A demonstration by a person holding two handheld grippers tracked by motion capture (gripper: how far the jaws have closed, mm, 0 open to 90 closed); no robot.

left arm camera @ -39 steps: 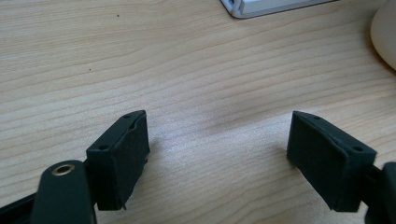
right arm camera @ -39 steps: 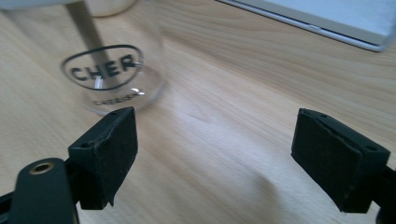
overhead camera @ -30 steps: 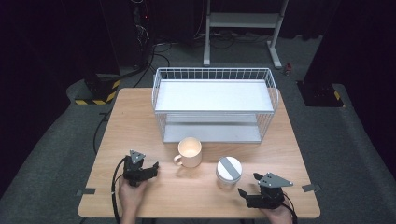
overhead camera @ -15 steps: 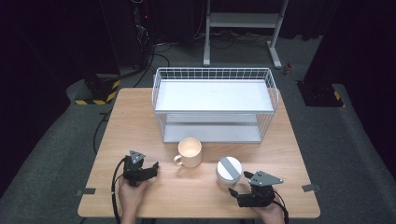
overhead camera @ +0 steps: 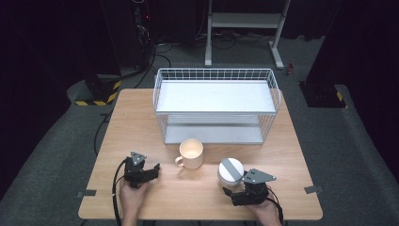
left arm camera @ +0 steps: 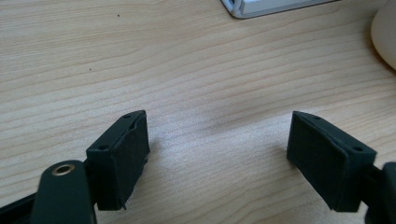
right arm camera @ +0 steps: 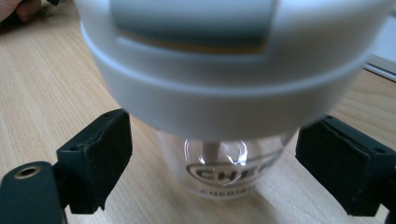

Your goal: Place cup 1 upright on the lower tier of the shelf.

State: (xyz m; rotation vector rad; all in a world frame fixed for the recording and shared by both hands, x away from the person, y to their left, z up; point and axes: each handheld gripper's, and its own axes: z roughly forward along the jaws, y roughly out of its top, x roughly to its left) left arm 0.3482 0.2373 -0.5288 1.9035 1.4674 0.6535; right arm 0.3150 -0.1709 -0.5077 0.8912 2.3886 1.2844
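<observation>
A clear glass jar (overhead camera: 230, 170) with a white lid and a grey stripe stands upright at the front right of the wooden table (overhead camera: 141, 122). My right gripper (overhead camera: 234, 187) sits just in front of it, open. In the right gripper view the jar (right arm camera: 219, 172) is close up between the two pads, with a gap on each side. A cream mug (overhead camera: 191, 153) stands to the jar's left, its handle pointing left. My left gripper (overhead camera: 151, 170) rests at the front left, open and aimed toward the mug. Bare wood lies between the left gripper's (left arm camera: 217, 154) pads, and the mug's edge (left arm camera: 385, 37) shows far right.
A white wire basket rack (overhead camera: 216, 110) with a shelf stands across the back half of the table, and its corner (left arm camera: 261, 5) shows at the top of the left gripper view. A hand holds each gripper at the table's front edge. Dark floor and cables surround the table.
My right gripper has slid left and slightly forward, so the jar now stands between its jaws. The left gripper, mug and jar have stayed put.
</observation>
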